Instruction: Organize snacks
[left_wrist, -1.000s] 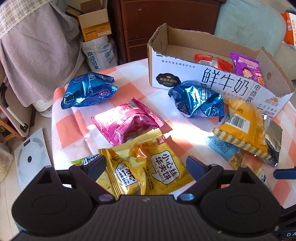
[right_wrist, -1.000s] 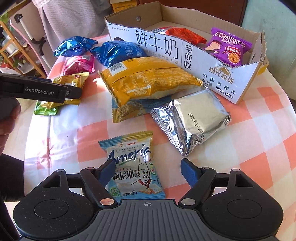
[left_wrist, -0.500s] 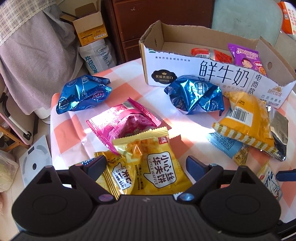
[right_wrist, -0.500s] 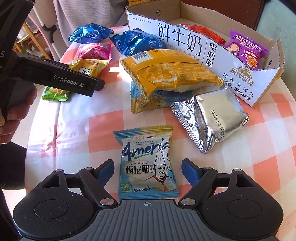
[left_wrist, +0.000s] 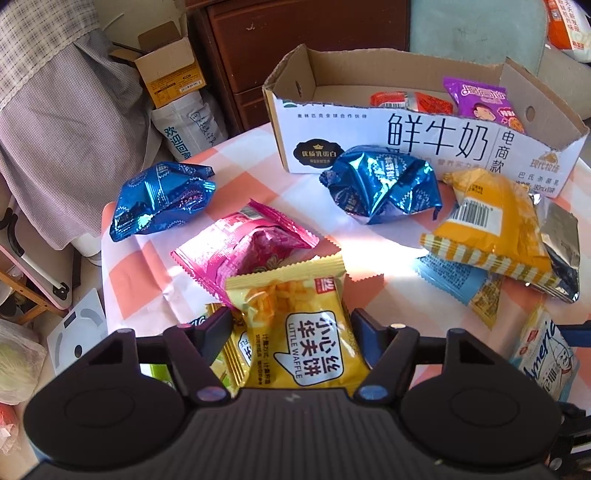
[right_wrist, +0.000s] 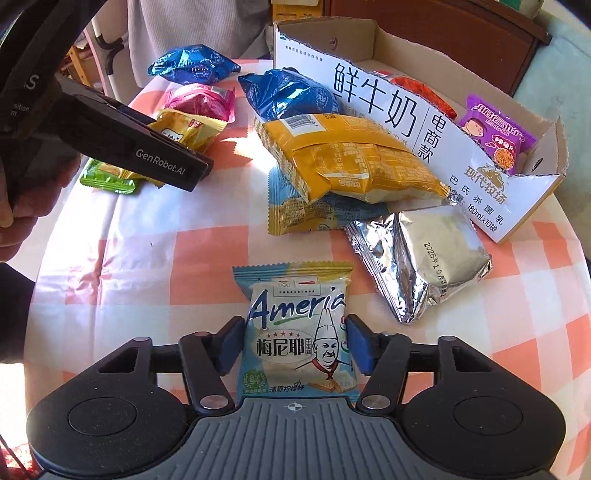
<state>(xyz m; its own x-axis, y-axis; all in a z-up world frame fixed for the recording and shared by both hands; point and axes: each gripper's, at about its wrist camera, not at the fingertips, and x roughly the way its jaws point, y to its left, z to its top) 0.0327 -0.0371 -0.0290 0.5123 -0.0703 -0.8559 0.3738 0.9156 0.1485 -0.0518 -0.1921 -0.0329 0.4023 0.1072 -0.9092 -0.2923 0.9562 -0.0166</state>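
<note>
The right gripper (right_wrist: 295, 345) is closest to us. Its jaws are closing on a light blue snack pack (right_wrist: 297, 332) with a chef drawn on it. The blue pads touch both sides of the pack, which lies flat on the checked tablecloth (right_wrist: 517, 314).

The left gripper (left_wrist: 291, 328) has its jaws closing too. A yellow waffle pack (left_wrist: 295, 332) sits between them. The right pad touches its edge, but I cannot tell if the left pad presses it. Another yellow pack (left_wrist: 240, 347) and a green pack (left_wrist: 159, 369) peek out under it on the left side.

A bit farther on lies a silver pack (right_wrist: 424, 258). Beside it a big orange-yellow bag (right_wrist: 351, 158) rests on top of a blue and yellow pack (right_wrist: 317, 214). A pink pack (left_wrist: 243, 247) lies just behind the waffle pack.

Farther still are two shiny blue bags. One blue bag (left_wrist: 380, 184) touches the front of the cardboard box (left_wrist: 406, 147). The other blue bag (left_wrist: 162, 199) is well off near the left edge of the table.

The box stands at the back of the table. Inside it are a red pack (left_wrist: 410, 103) and a purple pack (left_wrist: 484, 103), at the right end.
</note>
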